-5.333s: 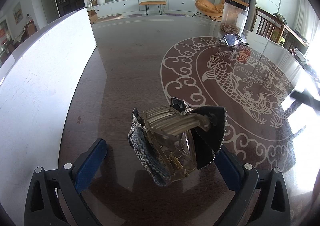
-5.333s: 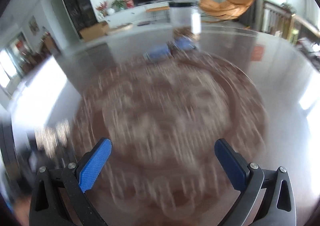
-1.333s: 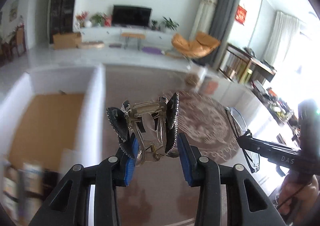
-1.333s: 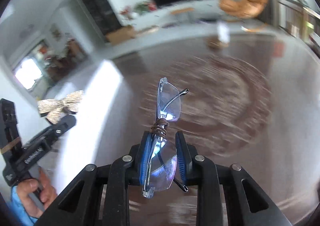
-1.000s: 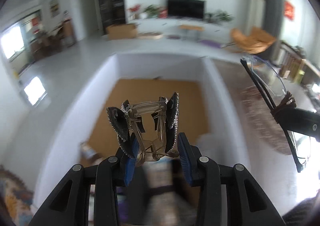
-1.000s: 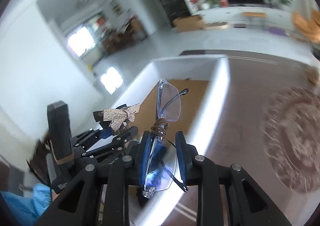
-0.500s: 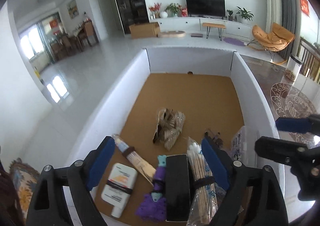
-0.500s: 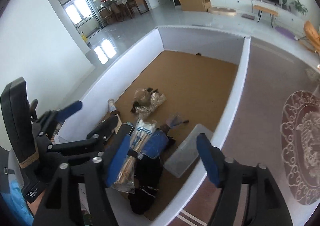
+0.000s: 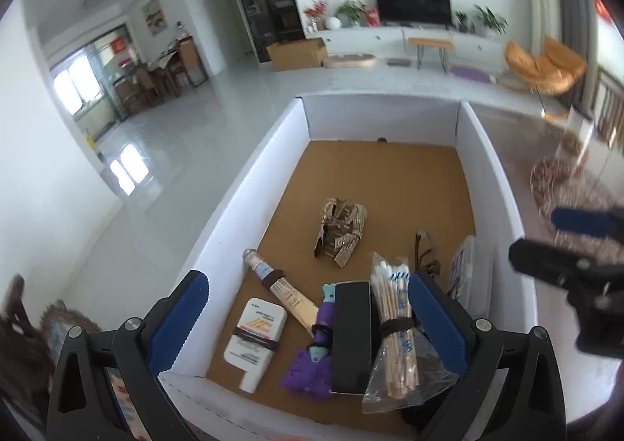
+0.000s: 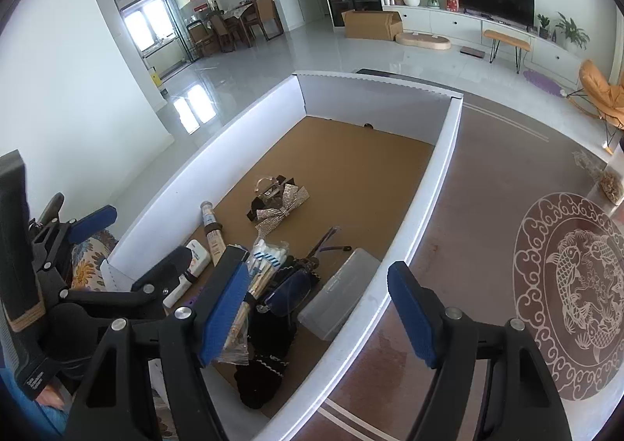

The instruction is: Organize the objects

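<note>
The left gripper (image 9: 306,316) hangs over the near end of the white box (image 9: 249,183) with its jaws opening wide and nothing between them; the right gripper (image 10: 319,308) is released too, its jaws apart and empty, above the box's right wall. Inside, on the brown floor, the glittery bow hair clip (image 9: 341,232) lies near the middle, apart from the other things; the glasses (image 10: 290,287) lie at the near right, just beside a clear plastic case (image 10: 339,298). Along the near end lie a white bottle (image 9: 255,335), a tube (image 9: 279,287), a purple toy (image 9: 316,355), a black case (image 9: 351,335) and a bag of cotton swabs (image 9: 390,324); the box stands on a dark table (image 10: 487,215).
</note>
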